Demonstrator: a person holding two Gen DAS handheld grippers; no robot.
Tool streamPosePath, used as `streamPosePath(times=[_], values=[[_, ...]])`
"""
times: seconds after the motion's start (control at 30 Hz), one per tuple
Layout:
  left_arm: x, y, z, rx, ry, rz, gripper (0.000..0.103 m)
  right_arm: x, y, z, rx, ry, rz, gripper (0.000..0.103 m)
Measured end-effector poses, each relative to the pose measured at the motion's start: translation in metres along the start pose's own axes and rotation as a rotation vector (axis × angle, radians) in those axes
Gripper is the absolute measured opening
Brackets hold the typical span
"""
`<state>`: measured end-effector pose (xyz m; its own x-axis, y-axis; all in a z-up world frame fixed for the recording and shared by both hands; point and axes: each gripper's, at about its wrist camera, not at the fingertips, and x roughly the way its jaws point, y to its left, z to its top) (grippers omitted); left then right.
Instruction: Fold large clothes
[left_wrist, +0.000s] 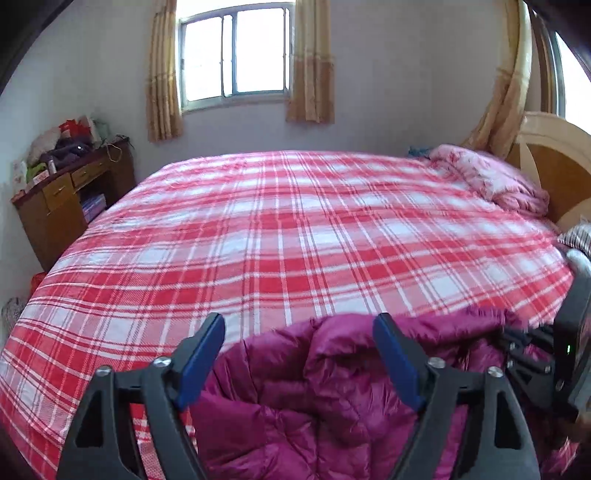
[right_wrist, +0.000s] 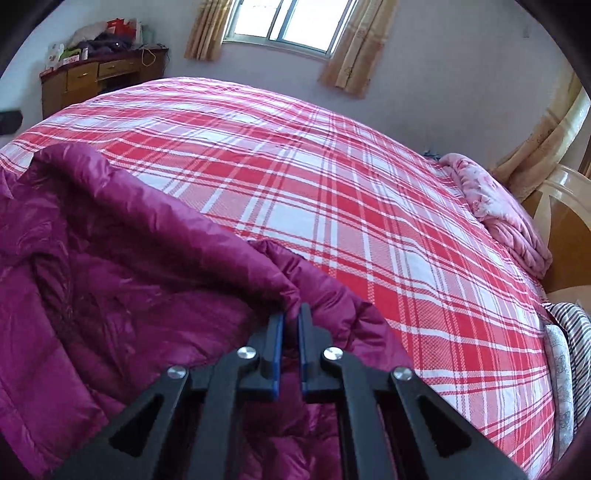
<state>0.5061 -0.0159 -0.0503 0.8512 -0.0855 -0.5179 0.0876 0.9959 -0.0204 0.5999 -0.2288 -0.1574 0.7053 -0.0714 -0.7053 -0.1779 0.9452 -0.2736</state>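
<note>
our right gripper (right_wrist: 291, 314) is clenched on an edge of the magenta down jacket (right_wrist: 110, 266); our left gripper (left_wrist: 299, 328) hangs released above it. the jacket lies rumpled at the near edge of the plaid bed (left_wrist: 295, 221), so we judge most folding remains.

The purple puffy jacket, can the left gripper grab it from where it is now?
Probably yes. The left gripper is open just above the purple jacket, with nothing between them. The right gripper already pinches another edge.
</note>
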Motion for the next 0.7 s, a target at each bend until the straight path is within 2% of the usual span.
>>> streamPosePath(times=[0.03,0.1,0.2,0.27,0.33,0.43,0.5,0.53,0.57,0.6,0.63,0.7], values=[[0.004,-0.004,0.007,-0.004,-0.008,-0.003,0.089,-0.001,0.0,-0.001,0.001,-0.004,0.006,0.007],[0.025,-0.02,0.019,0.035,0.035,-0.007,0.089,-0.004,-0.001,-0.003,-0.001,-0.013,0.02,0.007],[0.066,-0.046,0.019,0.123,0.096,0.061,0.089,-0.004,-0.001,-0.005,0.004,-0.013,0.026,0.007],[0.094,-0.056,0.005,0.18,0.188,0.123,0.089,-0.004,-0.001,-0.006,0.002,-0.01,0.024,0.007],[0.108,-0.055,-0.014,0.191,0.252,0.118,0.089,-0.005,-0.001,-0.006,0.002,-0.01,0.032,0.008],[0.115,-0.048,-0.04,0.198,0.308,0.101,0.089,-0.012,-0.009,-0.005,0.03,-0.012,0.082,0.01],[0.115,-0.045,-0.044,0.194,0.301,0.096,0.089,-0.025,-0.018,-0.003,0.089,-0.035,0.114,0.016],[0.114,-0.044,-0.044,0.188,0.297,0.094,0.089,-0.032,-0.022,-0.001,0.118,-0.055,0.116,0.026],[0.114,-0.046,-0.043,0.192,0.304,0.093,0.089,-0.042,-0.026,0.003,0.154,-0.093,0.113,0.042],[0.114,-0.047,-0.043,0.198,0.304,0.094,0.089,-0.05,-0.029,0.007,0.187,-0.126,0.116,0.049],[0.114,-0.048,-0.044,0.207,0.303,0.097,0.089,-0.055,-0.031,0.014,0.227,-0.147,0.122,0.053],[0.115,-0.051,-0.046,0.227,0.303,0.1,0.089,-0.055,-0.031,0.029,0.276,-0.149,0.163,0.053]])
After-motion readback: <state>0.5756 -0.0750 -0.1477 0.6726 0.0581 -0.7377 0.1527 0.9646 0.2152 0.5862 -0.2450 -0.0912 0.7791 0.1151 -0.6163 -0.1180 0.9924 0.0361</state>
